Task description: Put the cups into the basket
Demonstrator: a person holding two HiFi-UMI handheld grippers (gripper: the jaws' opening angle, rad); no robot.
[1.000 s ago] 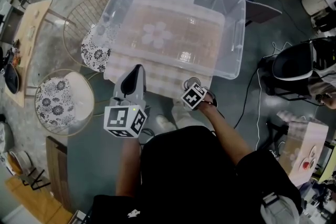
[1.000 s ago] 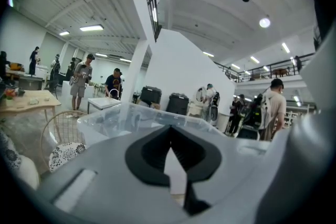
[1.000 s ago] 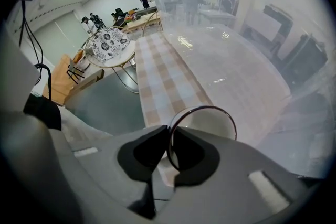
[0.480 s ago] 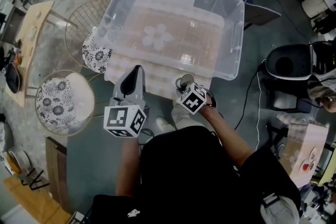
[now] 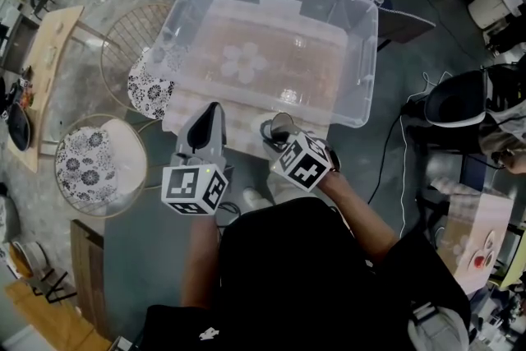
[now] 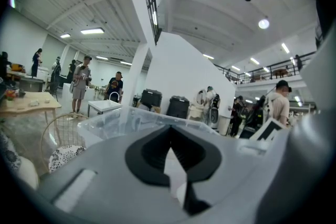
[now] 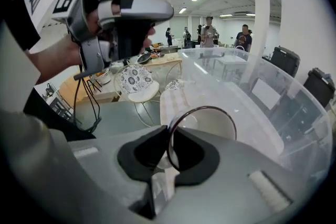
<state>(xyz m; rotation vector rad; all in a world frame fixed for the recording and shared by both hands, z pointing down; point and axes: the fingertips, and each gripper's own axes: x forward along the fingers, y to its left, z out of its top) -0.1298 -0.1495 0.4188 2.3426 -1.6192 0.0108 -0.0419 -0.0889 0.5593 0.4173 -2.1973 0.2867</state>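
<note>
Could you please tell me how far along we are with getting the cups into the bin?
Done: no cup is clearly visible inside the clear bin. In hand: the right gripper pinches a glass cup by its rim, near the bin's front wall; the left gripper is shut and empty. Left: lift that cup over the wall and set it inside.

Clear bin (image 5: 366, 53) open up top, near wall blocks low entry; chairs (image 5: 90, 156) crowd L side.
</note>
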